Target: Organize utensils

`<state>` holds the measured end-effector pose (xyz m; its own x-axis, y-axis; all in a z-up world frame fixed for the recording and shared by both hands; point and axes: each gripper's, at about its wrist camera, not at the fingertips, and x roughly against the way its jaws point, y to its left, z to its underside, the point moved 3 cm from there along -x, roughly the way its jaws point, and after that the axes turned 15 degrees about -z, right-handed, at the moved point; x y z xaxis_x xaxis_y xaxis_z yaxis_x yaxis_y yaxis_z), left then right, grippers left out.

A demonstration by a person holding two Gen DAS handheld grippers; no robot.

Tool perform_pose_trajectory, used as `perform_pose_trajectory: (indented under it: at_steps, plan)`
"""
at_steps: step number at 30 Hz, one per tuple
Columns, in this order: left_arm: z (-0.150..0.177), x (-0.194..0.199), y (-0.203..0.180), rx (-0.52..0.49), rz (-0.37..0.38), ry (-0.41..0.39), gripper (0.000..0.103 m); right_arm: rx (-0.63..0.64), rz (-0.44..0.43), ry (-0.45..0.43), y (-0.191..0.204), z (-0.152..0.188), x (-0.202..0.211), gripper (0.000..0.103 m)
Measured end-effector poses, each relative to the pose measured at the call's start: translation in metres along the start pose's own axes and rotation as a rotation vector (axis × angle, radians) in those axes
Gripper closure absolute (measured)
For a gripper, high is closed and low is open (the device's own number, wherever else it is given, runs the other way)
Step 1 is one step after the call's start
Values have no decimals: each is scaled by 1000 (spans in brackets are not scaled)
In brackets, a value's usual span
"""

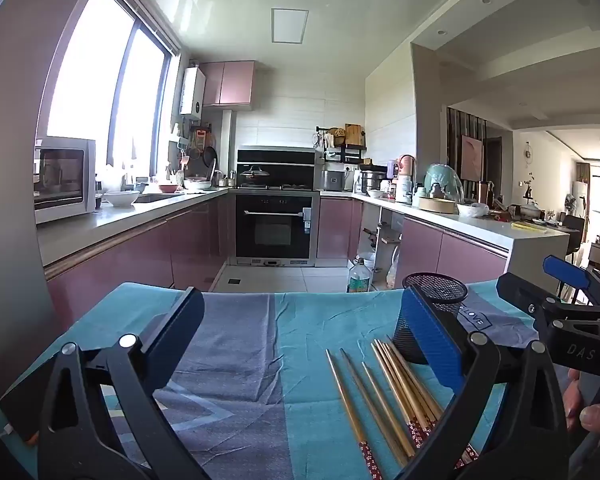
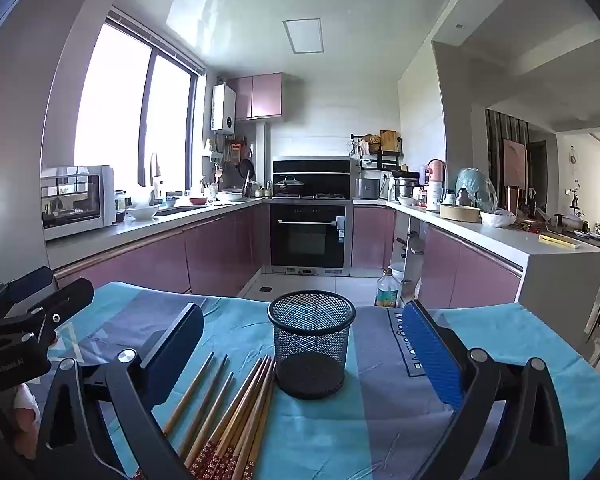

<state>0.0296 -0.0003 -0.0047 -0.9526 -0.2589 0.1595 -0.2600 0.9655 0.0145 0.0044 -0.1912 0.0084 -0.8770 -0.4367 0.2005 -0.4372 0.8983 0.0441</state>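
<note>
In the left wrist view, the left gripper (image 1: pixel 304 340) is seen with its jaws spread wide and nothing between the pads, held over the blue-and-grey cloth (image 1: pixel 236 344) that covers the tabletop. The chopsticks (image 1: pixel 384 392) are laid loosely on the cloth toward its near right part, just beside the black mesh holder (image 1: pixel 440 300), which is partly hidden by the right-hand finger. The right gripper (image 1: pixel 564 292) is seen at the right edge.

In the right wrist view, the right gripper (image 2: pixel 312 356) is likewise spread and empty. The mesh holder (image 2: pixel 311 340) is seen upright and empty between the fingers, farther out, toward the far edge; the chopsticks (image 2: pixel 236 412) are fanned out at its near left, the closest tips touching its base.
</note>
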Motion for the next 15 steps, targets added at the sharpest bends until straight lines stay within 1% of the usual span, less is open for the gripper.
perform_pose_trajectory:
  at_steps: [4,6,12,15]
  plan:
    - [0,0,0,1,1,4,6,2,-1,2,6,-1,2,7]
    - [0,0,-1,-1,0,4,6,-7,5,-12,2,-3,4,7]
    - [0,0,1,5,3,6,6,-7,8,-18,-3,-4,10,7]
    - [0,0,1,7,2,7,6,-2,6,-18,2,-5,7,7]
